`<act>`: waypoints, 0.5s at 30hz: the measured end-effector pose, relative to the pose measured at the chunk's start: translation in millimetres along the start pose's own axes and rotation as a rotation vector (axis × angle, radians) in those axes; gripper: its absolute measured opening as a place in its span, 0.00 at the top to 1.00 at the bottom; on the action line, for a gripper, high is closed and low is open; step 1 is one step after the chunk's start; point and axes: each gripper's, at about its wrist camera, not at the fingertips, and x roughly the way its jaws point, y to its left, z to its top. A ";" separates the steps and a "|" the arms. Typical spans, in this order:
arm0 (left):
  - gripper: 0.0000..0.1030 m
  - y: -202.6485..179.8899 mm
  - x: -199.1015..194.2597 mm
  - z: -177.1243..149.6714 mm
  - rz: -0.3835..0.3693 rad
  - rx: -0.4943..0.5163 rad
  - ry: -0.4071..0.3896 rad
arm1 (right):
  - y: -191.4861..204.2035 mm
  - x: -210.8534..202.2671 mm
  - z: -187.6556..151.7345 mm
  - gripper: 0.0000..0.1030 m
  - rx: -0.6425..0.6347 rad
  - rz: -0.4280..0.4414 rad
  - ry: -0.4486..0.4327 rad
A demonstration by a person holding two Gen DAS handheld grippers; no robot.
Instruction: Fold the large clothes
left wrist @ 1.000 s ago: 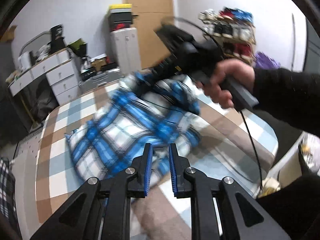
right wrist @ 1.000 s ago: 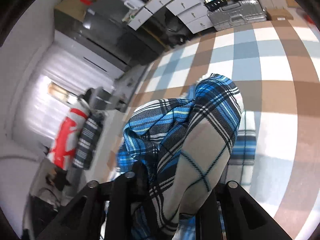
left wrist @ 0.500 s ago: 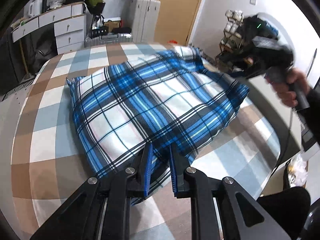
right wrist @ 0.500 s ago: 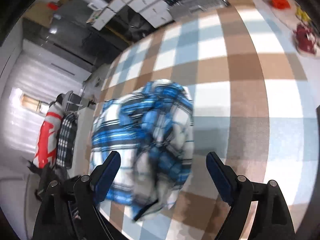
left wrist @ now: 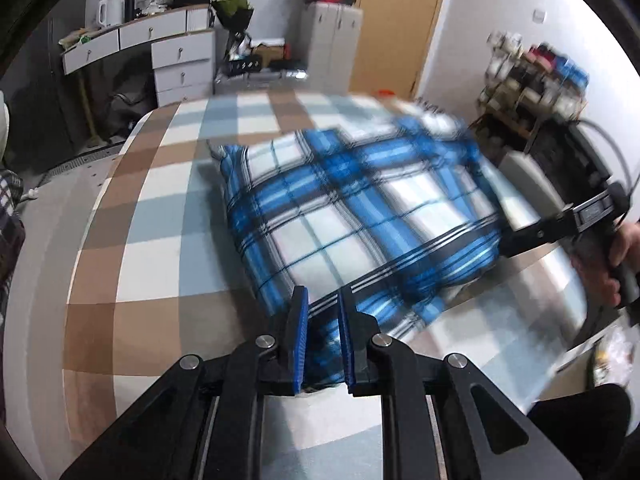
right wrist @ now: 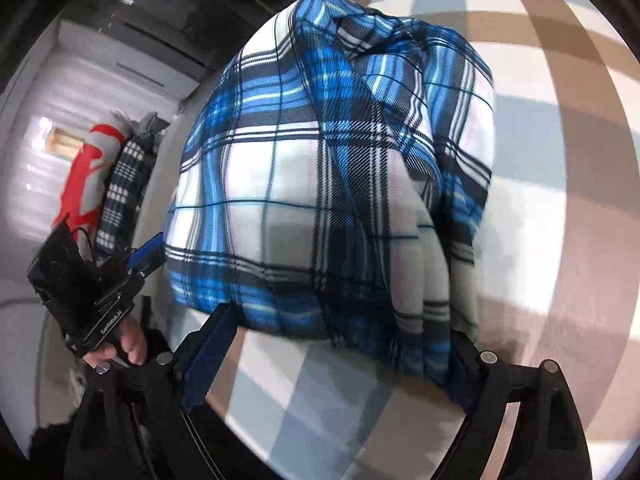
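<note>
the left claw is pinching the soft, light plaid shirt's hem near the bed's edge; the right claw is opening, gripping nothing; corners look easiest to grab.

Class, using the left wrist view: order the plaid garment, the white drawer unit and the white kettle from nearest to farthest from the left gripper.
1. Plaid garment: pinched in the left gripper, spread ahead on the bed.
2. White drawer unit: beyond the bed, upper left.
3. White kettle: on the desk top, far upper left.
</note>
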 end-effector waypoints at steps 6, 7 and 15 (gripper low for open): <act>0.89 -17.1 -21.3 15.7 -0.116 -0.015 -0.071 | 37.1 -68.2 2.5 0.11 -0.096 0.029 -0.167; 0.89 -22.9 -16.3 21.5 -0.132 -0.013 -0.064 | 48.0 -78.2 8.8 0.10 -0.110 0.018 -0.199; 0.88 -24.5 38.5 18.6 -0.193 -0.048 0.026 | 109.1 -99.1 58.9 0.09 -0.162 0.040 -0.321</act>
